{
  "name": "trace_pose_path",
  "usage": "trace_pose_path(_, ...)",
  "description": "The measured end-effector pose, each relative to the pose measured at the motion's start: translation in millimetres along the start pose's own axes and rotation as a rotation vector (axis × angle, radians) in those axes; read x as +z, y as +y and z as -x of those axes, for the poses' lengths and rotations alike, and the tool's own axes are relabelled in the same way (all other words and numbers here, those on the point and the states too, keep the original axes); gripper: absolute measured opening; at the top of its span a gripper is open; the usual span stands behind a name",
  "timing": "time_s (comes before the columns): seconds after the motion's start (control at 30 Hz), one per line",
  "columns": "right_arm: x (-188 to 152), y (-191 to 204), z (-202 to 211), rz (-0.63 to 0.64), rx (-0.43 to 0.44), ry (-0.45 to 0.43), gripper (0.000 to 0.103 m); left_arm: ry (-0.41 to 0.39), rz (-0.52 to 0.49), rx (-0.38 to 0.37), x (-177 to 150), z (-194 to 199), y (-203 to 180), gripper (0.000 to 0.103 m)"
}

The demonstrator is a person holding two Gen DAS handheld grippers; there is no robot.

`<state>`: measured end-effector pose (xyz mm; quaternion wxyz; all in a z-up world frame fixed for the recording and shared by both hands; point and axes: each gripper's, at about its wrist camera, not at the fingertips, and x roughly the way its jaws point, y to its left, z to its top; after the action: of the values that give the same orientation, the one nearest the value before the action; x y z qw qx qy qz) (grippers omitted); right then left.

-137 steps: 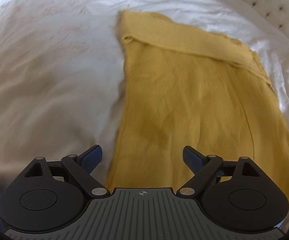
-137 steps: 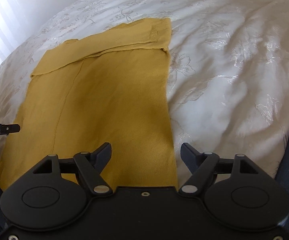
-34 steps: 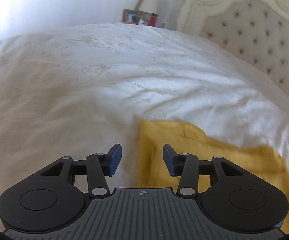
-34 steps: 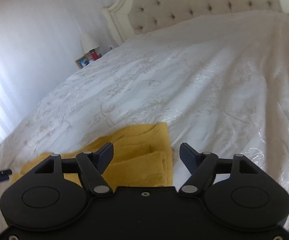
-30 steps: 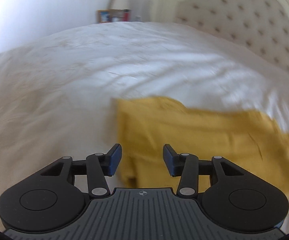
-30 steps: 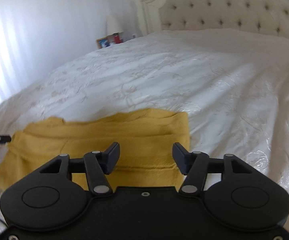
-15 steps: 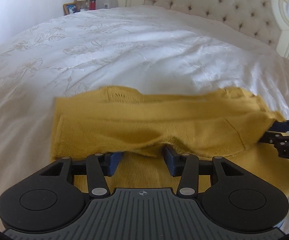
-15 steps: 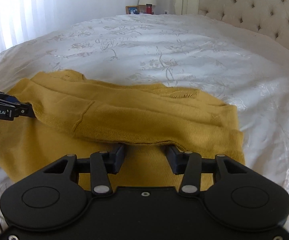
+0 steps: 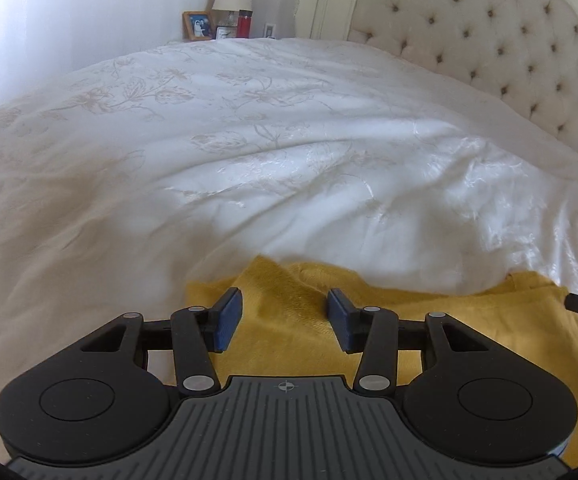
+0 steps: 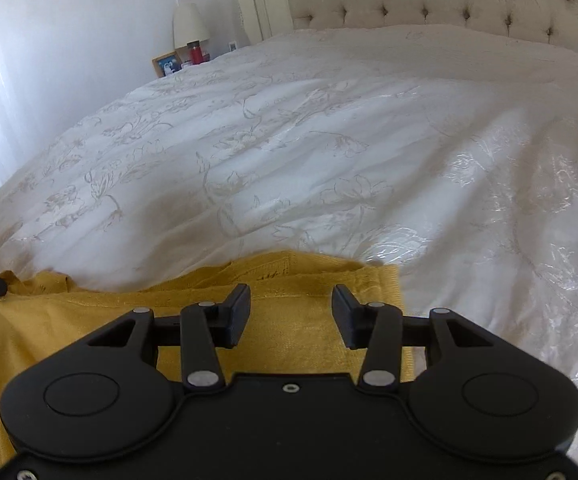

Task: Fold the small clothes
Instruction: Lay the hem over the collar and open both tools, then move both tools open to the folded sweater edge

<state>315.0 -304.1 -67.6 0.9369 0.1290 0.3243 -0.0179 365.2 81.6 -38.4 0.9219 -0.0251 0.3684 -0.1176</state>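
- White embroidered bedspread is being used as the work surface; the folded yellow knit garment is lying flat on its near part.
- Left gripper is being angled down over the garment's left end, jaws apart, nothing pinched.
- Right gripper is being held likewise over the right end, jaws parted, empty.

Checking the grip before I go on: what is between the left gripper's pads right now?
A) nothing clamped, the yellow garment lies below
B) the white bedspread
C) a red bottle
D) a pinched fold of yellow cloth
A: the left gripper has its pads apart, with the yellow garment lying flat beneath them.
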Motion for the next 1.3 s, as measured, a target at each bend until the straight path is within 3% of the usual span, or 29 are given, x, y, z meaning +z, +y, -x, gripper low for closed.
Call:
trace_pose_path(0.23,-32.8,-18.2,40.4,-0.006,0.02,0.003,0.054,0.101,0.033,-0.053,-49.7,33.6,20.6,0.046)
trace_pose_path(0.57,-82.6,-28.4,92.6,-0.046,0.014,-0.034,0.056,0.123,-0.024,-0.11,-94.2,63.7,6.8,0.05)
trace_pose_path(0.73,-92.6,-31.2,101.4,-0.075,0.03,-0.041,0.056,0.092,-0.066,-0.094,-101.4,71.3,-4.4,0.049)
trace_pose_path(0.97,-95.9,-33.6,107.5,-0.06,0.034,-0.026,0.057,-0.011,-0.141,-0.043,-105.7,91.8,-17.9,0.049)
trace_pose_path(1.1,-100.4,-32.5,109.8,-0.049,0.044,-0.01,0.057,0.002,-0.159,-0.08,-109.4,90.0,-23.5,0.049)
trace_pose_path(1.3,-105.5,-21.4,113.4,-0.013,0.088,-0.009,0.057,0.043,-0.049,-0.16,-111.3,76.8,-13.7,0.049)
